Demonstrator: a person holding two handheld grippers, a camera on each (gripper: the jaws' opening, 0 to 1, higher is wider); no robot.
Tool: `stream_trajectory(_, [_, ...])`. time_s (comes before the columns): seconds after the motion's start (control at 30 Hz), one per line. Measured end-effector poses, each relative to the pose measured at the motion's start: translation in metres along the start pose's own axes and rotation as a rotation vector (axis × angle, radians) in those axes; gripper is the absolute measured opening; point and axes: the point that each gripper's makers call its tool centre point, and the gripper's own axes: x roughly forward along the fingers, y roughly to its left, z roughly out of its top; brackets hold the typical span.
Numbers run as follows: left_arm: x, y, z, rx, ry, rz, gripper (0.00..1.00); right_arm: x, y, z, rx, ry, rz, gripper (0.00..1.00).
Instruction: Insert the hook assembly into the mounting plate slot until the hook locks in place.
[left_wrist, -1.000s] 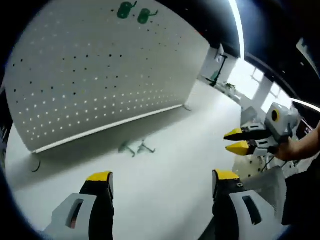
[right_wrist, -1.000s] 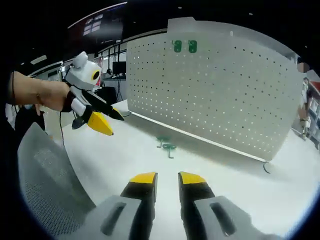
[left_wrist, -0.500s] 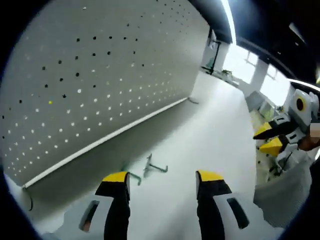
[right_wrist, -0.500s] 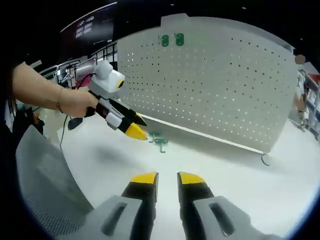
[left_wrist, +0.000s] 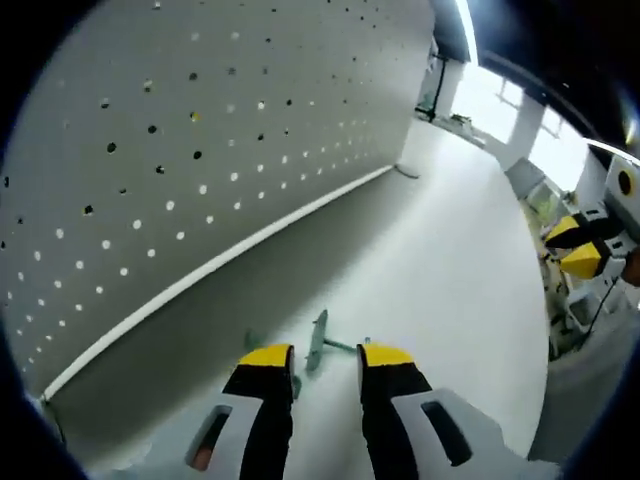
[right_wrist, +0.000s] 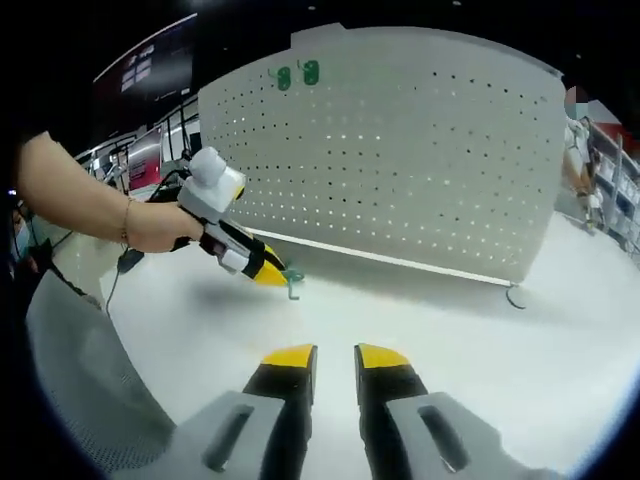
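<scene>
Nearest to us in the left gripper view, the left gripper (left_wrist: 325, 354) sits low over the white table (left_wrist: 450, 270), its yellow-tipped jaws drawn fairly close but with a gap between them. In that gap lies a green hook (left_wrist: 318, 345) on the table top, with a second green hook (left_wrist: 252, 342) just beside the left jaw. We cannot tell whether the jaws already touch the hook; they look to be straddling it, not clamped.

In the right gripper view, the right gripper (right_wrist: 334, 356) hangs back over bare table, its jaws nearly together and holding nothing. Farther out we see the left gripper (right_wrist: 270, 276) in a person's hand (right_wrist: 160, 222), its tip down at the hooks (right_wrist: 292, 280) near the foot of the board.

Beyond stands the white pegboard (right_wrist: 400, 150), upright, which we take for the mounting plate. Two green hooks (right_wrist: 297, 74) already hang near its top left corner.

We judge the step in hand to be the pick-up of a hook from the table; nothing is inserted by us yet. The next move calls for closing the left jaws squarely on the one hook without nudging its neighbour, then lifting it toward a free hole in the board.
</scene>
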Motion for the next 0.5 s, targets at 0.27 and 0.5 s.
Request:
stream_trajectory(0.27, [0.009, 0.005, -0.003, 0.029, 0.042, -0.014, 0.09, -0.002, -0.016, -0.012, 0.040, 0.015, -0.044, 0.12])
stream_trajectory(0.5, [0.007, 0.004, -0.002, 0.028, 0.043, -0.031, 0.04, 0.002, -0.006, -0.014, 0.042, 0.018, -0.024, 0.12])
